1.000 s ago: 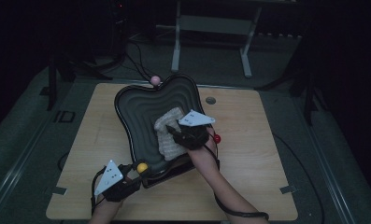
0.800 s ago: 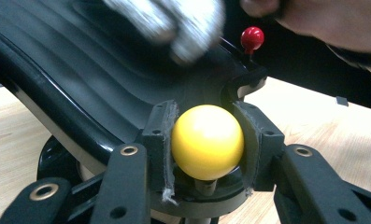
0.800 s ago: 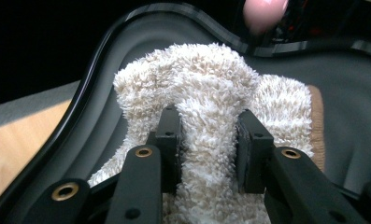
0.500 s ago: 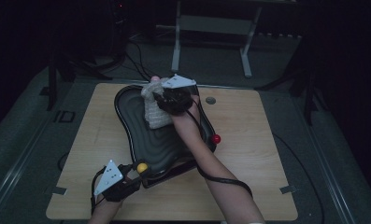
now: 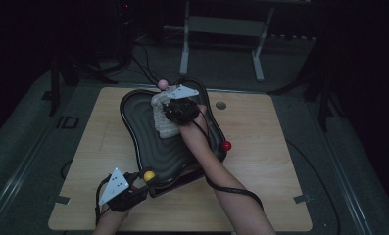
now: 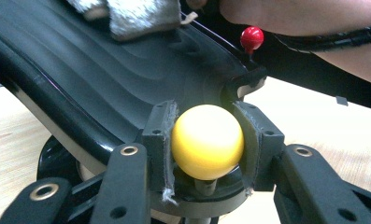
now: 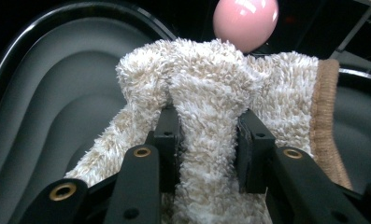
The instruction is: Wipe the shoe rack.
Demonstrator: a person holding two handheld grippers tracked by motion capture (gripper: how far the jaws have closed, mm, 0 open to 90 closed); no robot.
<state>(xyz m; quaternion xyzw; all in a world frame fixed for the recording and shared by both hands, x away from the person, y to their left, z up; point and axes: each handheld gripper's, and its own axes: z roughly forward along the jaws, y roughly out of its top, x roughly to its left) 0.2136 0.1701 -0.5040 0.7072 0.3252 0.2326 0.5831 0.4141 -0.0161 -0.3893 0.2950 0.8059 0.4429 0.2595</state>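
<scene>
Where the high view looks down on the wooden table (image 5: 270, 196), a black ridged tray (image 5: 138, 122) sits at the middle, the right gripper (image 5: 175, 108) holding a fluffy cloth (image 5: 163, 123) at its far end beside a pink ball (image 5: 162, 84). The left gripper (image 5: 133, 188) sits at the tray's near corner. In the left gripper view, its jaws clamp a yellow ball (image 6: 207, 141); a red ball (image 6: 252, 37) stands farther off, seemingly on the tray's rim. In the right gripper view, the jaws pinch a fold of the cloth.
</scene>
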